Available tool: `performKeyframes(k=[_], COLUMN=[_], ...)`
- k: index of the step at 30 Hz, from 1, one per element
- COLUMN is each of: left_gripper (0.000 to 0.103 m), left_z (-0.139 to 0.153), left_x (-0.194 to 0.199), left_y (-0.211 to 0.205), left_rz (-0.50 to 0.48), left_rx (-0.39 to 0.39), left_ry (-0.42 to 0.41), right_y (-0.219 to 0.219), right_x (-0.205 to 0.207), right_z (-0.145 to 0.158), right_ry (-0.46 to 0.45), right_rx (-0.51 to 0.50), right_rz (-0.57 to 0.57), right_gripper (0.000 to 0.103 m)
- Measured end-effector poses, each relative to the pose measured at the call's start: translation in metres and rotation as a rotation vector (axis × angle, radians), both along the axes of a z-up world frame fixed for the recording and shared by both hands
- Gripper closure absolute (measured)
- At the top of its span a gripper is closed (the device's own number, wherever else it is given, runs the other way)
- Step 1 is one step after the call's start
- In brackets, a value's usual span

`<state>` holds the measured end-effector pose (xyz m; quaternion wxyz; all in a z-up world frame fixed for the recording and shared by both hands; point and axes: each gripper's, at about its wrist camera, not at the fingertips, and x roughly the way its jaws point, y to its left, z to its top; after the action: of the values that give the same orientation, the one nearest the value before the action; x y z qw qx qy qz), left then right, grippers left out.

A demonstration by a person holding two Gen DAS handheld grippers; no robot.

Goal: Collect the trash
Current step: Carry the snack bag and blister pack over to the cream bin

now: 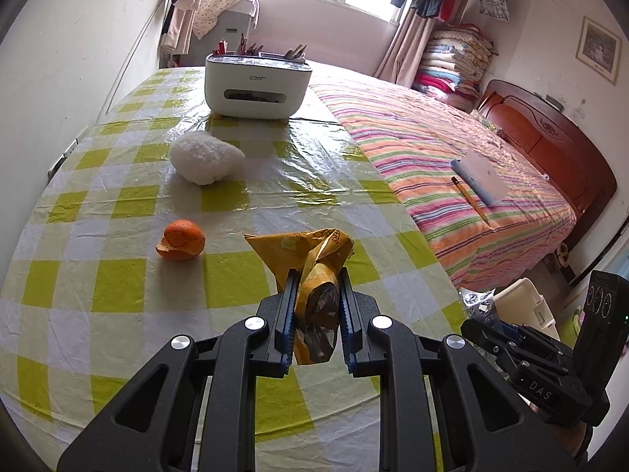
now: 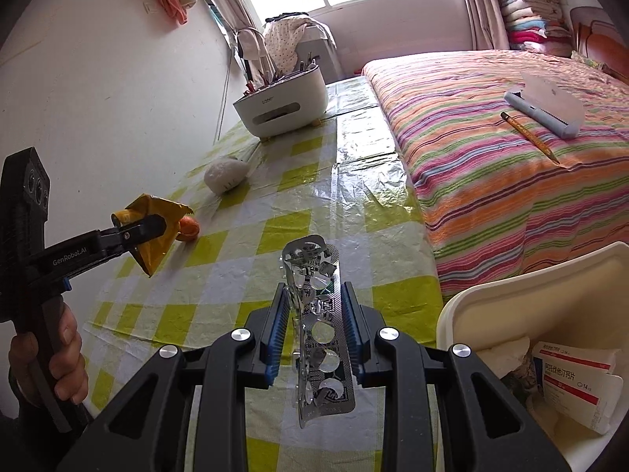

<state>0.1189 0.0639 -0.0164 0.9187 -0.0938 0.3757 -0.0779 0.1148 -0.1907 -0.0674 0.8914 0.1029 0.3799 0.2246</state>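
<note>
My left gripper (image 1: 316, 275) is shut on a crumpled yellow wrapper (image 1: 310, 263) and holds it above the checked table (image 1: 118, 275). It also shows in the right wrist view (image 2: 151, 224), with the wrapper (image 2: 157, 244). My right gripper (image 2: 314, 291) is shut on an empty silver pill blister strip (image 2: 320, 330), held above the table's right edge. An orange peel (image 1: 181, 240) and a crumpled white tissue (image 1: 204, 159) lie on the table. A white trash bin (image 2: 523, 338) stands at the lower right and holds a medicine box (image 2: 570, 377).
A white desk organiser (image 1: 257, 84) with pens stands at the table's far end. A bed with a striped cover (image 1: 452, 165) runs along the table's right side, with a pencil (image 2: 528, 135) and a notebook (image 2: 550, 104) on it. A wall is to the left.
</note>
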Motion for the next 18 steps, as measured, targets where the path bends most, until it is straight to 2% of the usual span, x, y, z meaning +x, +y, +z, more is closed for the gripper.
performKeyframes(k=[9, 18], left_gripper=[0.085, 0.086], left_z=[-0.005, -0.006], left_x=[-0.008, -0.025], left_y=[-0.024, -0.065], left_rz=[-0.058, -0.183], left_rx=[0.044, 0.058], left_ry=[-0.001, -0.012], right_y=[-0.029, -0.056], right_x=[-0.007, -0.023], right_z=[0.006, 0.016], right_ry=[-0.022, -0.065], right_rx=[0.036, 0.061], right_rz=[-0.128, -0.279], right_gripper=[0.077, 0.076])
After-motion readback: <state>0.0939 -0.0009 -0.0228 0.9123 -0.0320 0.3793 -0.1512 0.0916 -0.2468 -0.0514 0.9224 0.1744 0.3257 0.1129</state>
